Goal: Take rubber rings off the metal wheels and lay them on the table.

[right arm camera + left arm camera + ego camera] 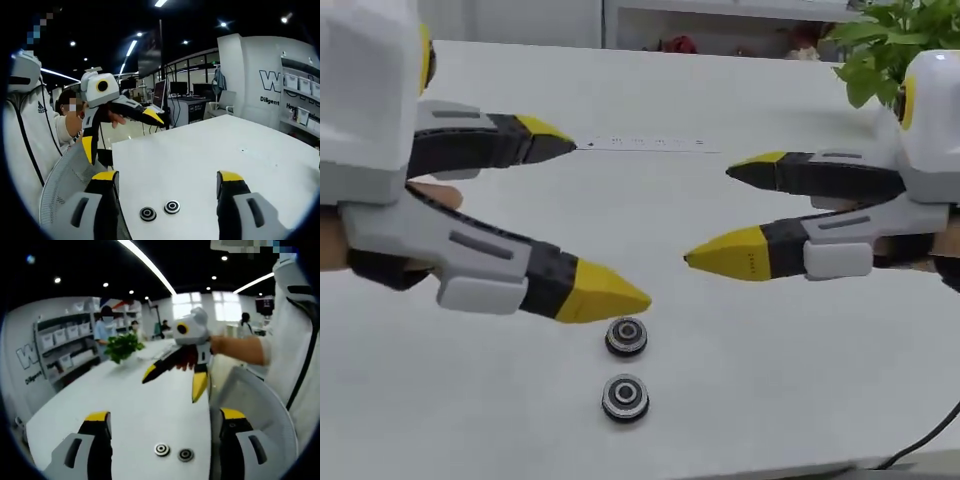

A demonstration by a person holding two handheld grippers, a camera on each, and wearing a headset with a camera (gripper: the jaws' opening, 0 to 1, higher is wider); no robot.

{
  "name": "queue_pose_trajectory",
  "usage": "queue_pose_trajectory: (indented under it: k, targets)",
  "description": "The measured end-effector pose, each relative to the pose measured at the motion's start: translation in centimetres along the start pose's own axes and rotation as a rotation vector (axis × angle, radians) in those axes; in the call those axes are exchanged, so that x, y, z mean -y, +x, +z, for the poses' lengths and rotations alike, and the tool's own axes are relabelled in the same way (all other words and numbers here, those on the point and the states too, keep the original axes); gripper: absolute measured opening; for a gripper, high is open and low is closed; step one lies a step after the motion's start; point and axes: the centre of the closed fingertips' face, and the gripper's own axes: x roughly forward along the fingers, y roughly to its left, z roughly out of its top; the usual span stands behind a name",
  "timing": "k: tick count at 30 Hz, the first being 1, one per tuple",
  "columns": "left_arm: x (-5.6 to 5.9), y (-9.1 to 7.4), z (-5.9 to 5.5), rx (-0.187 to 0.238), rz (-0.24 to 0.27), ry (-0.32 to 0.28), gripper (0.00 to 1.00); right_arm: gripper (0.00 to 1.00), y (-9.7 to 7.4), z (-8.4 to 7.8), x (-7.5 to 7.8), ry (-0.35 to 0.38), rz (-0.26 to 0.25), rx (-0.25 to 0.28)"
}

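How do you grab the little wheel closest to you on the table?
Probably by its round outer edge, coming straight down from above. The near wheel lies flat on the table, hole up, so only its top and edge are free. The other wheel sits just behind it, so put a jaw on its left and right sides.

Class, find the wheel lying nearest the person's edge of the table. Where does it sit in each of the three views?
Head view: the near wheel is at bottom centre, the lower of the two.
Left gripper view: bottom, right of centre, the right-hand one.
Right gripper view: bottom, left of centre, the left-hand one.
Shared landmark: the second wheel beside it, farther in on the table.
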Motion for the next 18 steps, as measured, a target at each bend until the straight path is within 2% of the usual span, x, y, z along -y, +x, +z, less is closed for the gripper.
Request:
queue_pose_trajectory:
  k: [2, 4, 5, 8, 10, 15, 18]
  targets:
    - [-0.4, 0.5, 0.3, 0.028, -0.004, 0.000, 0.89, 0.75, 0.7, 0.0, 0.0, -0.013, 0.010, 0.003]
    - [-0.4, 0.8, 0.3, 0.057, -0.020, -0.027, 0.88, 0.73, 1.2, -0.3, 0.1, -0.017, 0.011, -0.003]
    - [-0.1, 1.0, 0.3, 0.085, -0.045, -0.053, 0.88, 0.72, 1.4, -0.7, 0.2, -0.023, 0.002, -0.010]
    - [0.2, 1.2, -0.9, 0.091, -0.066, -0.067, 0.86, 0.68, 1.9, -1.8, 0.4, -0.047, -0.006, -0.017]
    - [0.3, 1.5, -1.9, 0.092, -0.073, -0.070, 0.84, 0.66, 2.2, -2.6, 0.6, -0.028, -0.004, -0.017]
    - [0.2, 2.0, -4.0, 0.122, -0.079, -0.137, 0.78, 0.62, 3.0, -4.1, 1.0, 0.014, 0.006, 0.004]
    - [0.3, 2.3, -5.5, 0.106, -0.076, -0.156, 0.75, 0.60, 3.3, -4.4, 1.0, 0.040, 0.012, 0.029]
